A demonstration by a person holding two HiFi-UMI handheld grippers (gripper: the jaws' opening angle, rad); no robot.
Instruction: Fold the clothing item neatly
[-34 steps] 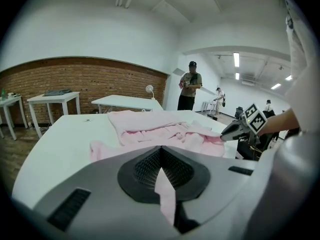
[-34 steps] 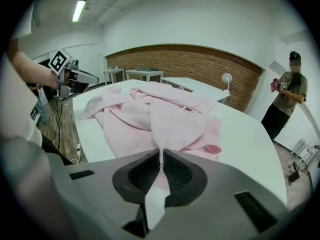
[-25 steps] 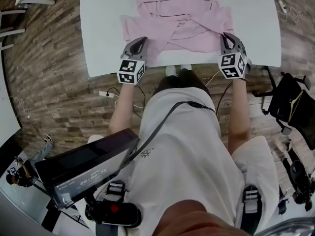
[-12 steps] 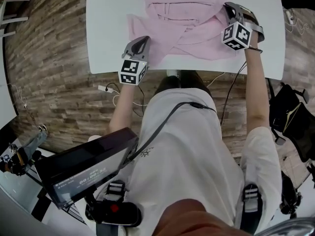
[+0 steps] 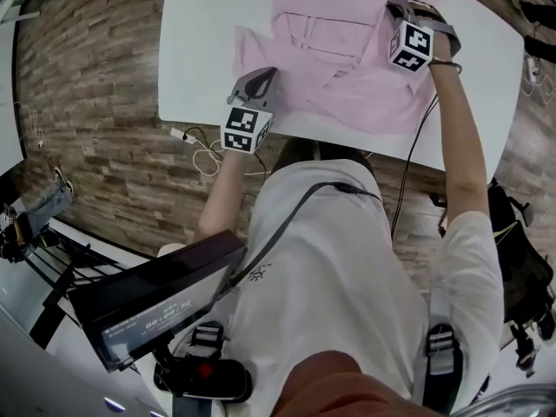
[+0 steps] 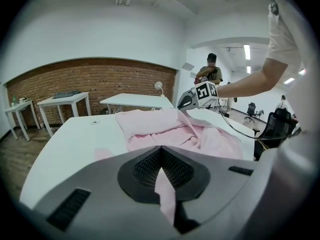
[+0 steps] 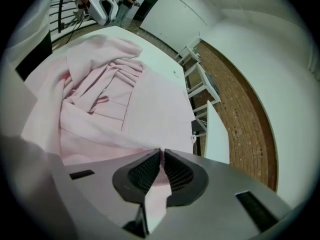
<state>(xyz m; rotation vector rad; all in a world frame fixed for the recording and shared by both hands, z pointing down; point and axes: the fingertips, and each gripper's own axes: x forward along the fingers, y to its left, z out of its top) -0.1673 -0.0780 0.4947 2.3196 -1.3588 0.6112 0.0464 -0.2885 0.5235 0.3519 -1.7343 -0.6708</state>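
Observation:
A pale pink shirt (image 5: pixel 339 59) lies partly folded on the white table (image 5: pixel 200 50), its collar and placket (image 7: pixel 107 91) showing in the right gripper view. My left gripper (image 5: pixel 262 78) sits at the shirt's near left edge, shut on a strip of pink cloth (image 6: pixel 165 194). My right gripper (image 5: pixel 393 7) is over the shirt's far right part, rolled over, shut on a fold of the same cloth (image 7: pixel 156 194). In the left gripper view the right gripper (image 6: pixel 192 98) holds the fabric lifted above the shirt (image 6: pixel 175 131).
The table's near edge (image 5: pixel 287 129) runs just in front of the person's body. Cables (image 5: pixel 200 150) hang off the table's near left onto the wood floor. Other white tables (image 6: pixel 65 101) stand by a brick wall, and a person (image 6: pixel 210 71) stands in the background.
My right gripper has carried the shirt's right part from the near table edge to the far side, rolling over as it went. The left gripper shifted only a little.

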